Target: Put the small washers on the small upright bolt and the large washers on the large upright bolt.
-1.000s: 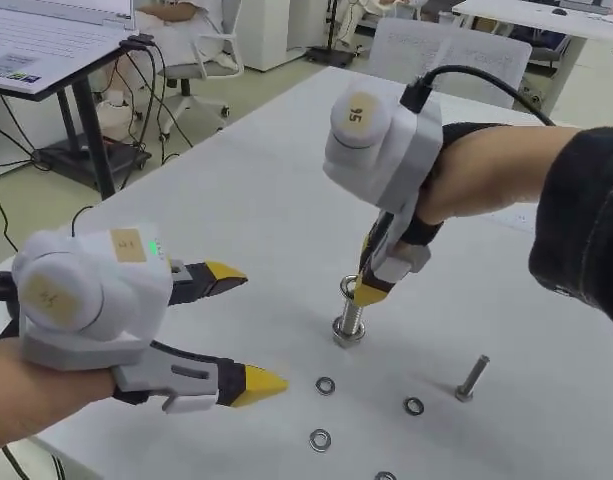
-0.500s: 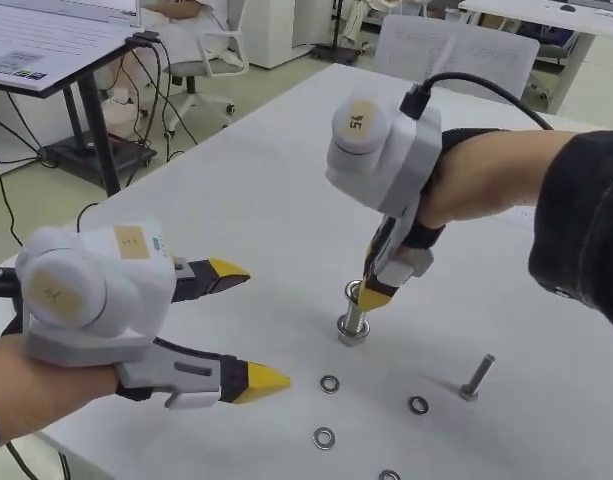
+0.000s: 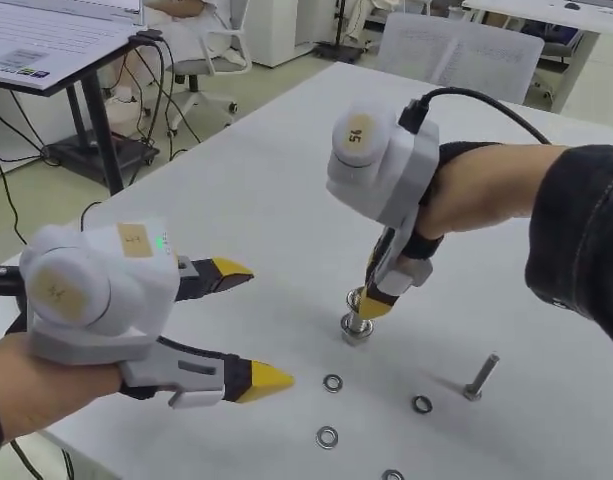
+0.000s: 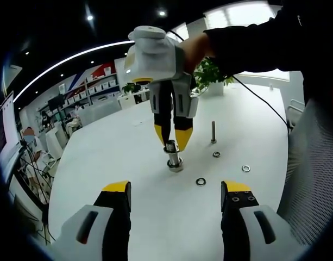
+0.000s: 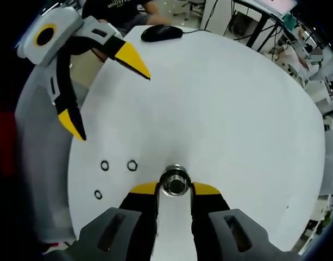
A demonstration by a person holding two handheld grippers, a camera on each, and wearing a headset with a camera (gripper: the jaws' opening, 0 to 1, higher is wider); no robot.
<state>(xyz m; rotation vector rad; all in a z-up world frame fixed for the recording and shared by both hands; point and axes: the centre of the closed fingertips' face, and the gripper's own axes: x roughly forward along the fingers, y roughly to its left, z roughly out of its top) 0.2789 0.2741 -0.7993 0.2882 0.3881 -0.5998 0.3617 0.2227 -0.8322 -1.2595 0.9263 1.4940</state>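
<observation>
The large bolt (image 3: 356, 322) stands upright near the middle of the table (image 3: 266, 180). It is silver steel with a threaded shaft and a wider collar at its foot. The right gripper (image 3: 371, 303) points down at it, its yellow tips set close on either side of the bolt's top with only a narrow gap between them. I cannot tell whether they pinch the bolt or a washer.

The small bolt (image 3: 480, 376) stands well to the right of it, thin and bare. Four loose washers (image 3: 333, 383) lie flat between and in front of the two bolts.

The left gripper (image 3: 251, 323) hovers to the left, apart from the bolts, its jaws spread wide and holding nothing.

The table is plain white. Beyond it are a desk with a laptop (image 3: 46, 40), an office chair (image 3: 211, 50) and trailing cables on the floor.
</observation>
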